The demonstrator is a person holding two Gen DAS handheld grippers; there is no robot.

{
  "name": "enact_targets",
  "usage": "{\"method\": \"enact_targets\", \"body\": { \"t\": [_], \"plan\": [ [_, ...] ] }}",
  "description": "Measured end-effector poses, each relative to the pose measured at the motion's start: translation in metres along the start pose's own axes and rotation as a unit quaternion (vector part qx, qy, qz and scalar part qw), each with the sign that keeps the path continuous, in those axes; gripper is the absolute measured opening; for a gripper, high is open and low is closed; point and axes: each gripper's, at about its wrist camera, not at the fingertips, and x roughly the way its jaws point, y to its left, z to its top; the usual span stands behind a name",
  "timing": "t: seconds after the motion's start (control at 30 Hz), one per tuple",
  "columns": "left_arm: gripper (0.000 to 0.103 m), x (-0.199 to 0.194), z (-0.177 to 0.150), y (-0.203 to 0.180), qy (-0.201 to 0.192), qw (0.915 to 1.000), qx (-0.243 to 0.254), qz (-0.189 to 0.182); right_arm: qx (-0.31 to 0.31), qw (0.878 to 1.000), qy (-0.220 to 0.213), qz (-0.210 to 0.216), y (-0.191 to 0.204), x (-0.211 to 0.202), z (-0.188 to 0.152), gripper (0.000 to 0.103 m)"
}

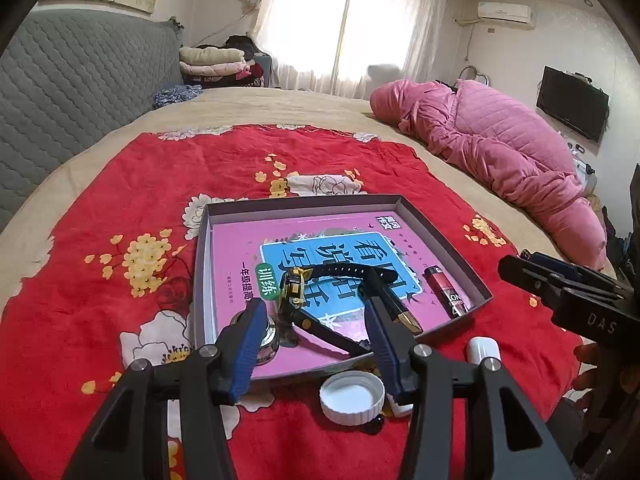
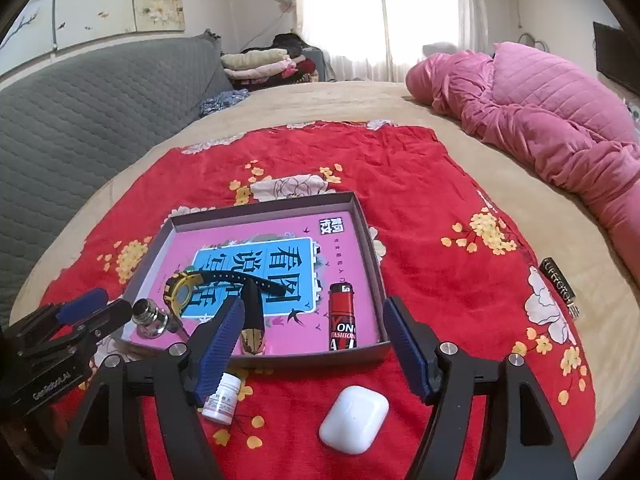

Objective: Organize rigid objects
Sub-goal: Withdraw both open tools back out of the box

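Tray (image 2: 372, 256) sits mid-frame on the red cloth (image 2: 420, 208) as our collection point: watch (image 2: 182, 292), lighter (image 2: 342, 316), pen (image 2: 253, 320) and a metal knob (image 2: 148, 318) already lie in it on a pink book. Left gripper (image 1: 316, 320) fingers are part open with nothing gripped; right gripper (image 2: 312, 334) is wide and empty, both poised above the near rim. We judge the earbud case (image 2: 354, 418), small bottle (image 2: 222, 398) and white cap (image 1: 352, 396), low in frame, are still to go in. Room: bed, pink quilt (image 2: 540, 108) upper right, bright window (image 2: 340, 12).
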Motion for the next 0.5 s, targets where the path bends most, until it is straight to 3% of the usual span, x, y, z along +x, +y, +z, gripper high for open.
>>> {"method": "enact_targets", "body": {
  "t": [0.17, 0.5],
  "plan": [
    [0.057, -0.008, -0.001, 0.002, -0.003, 1.0, -0.003, 0.005, 0.001, 1.0, -0.013, -0.004, -0.003, -0.009, 0.002, 0.074],
    [0.058, -0.018, -0.004, 0.004, -0.002, 0.9999, 0.0, 0.011, 0.013, 0.999, -0.033, -0.012, -0.013, -0.024, 0.007, 0.074]
  ]
}}
